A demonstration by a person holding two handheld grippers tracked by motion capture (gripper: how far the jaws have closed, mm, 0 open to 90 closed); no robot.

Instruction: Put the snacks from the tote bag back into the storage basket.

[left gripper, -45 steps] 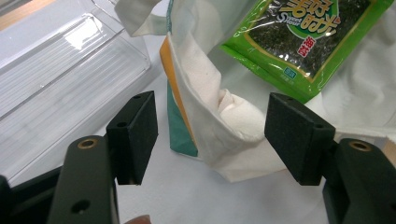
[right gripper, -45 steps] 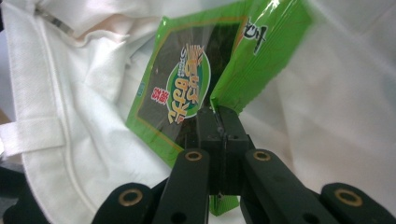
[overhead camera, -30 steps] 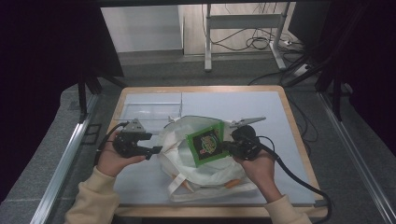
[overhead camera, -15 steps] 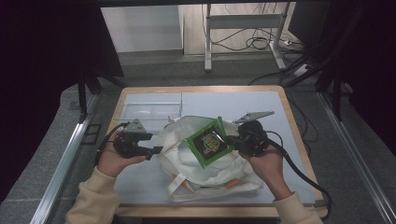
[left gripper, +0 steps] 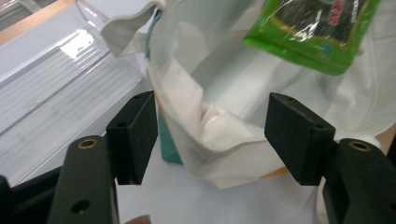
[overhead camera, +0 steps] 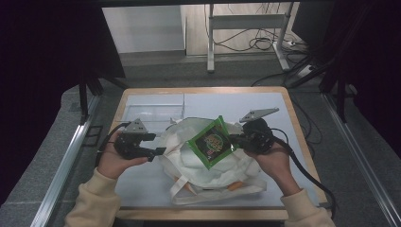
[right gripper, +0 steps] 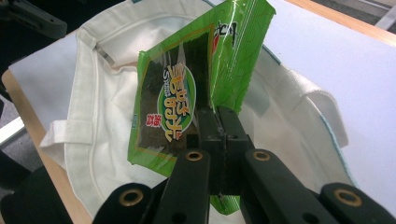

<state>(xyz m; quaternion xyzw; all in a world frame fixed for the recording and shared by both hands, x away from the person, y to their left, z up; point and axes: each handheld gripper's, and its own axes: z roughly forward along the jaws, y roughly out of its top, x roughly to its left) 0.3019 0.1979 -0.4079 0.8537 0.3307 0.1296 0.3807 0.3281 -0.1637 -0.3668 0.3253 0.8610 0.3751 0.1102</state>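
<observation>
Packet (overhead camera: 213, 142) of glossy green crinkled film, flat and rectangular, pinched at one edge by right tongs (right gripper: 218, 122), held tilted above soft, creased white cloth bag (overhead camera: 208, 163). Left tongs (left gripper: 210, 135) apart, blocky black pads either side of stitched bag rim. Smooth pale desk (overhead camera: 283, 118), wooden edge, beneath.

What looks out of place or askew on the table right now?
Nothing is spilled or damaged. The green snack packet hangs tilted and creased in the right tongs, above the rumpled white cloth bag. The left tongs stand open astride the bag's rim.
</observation>
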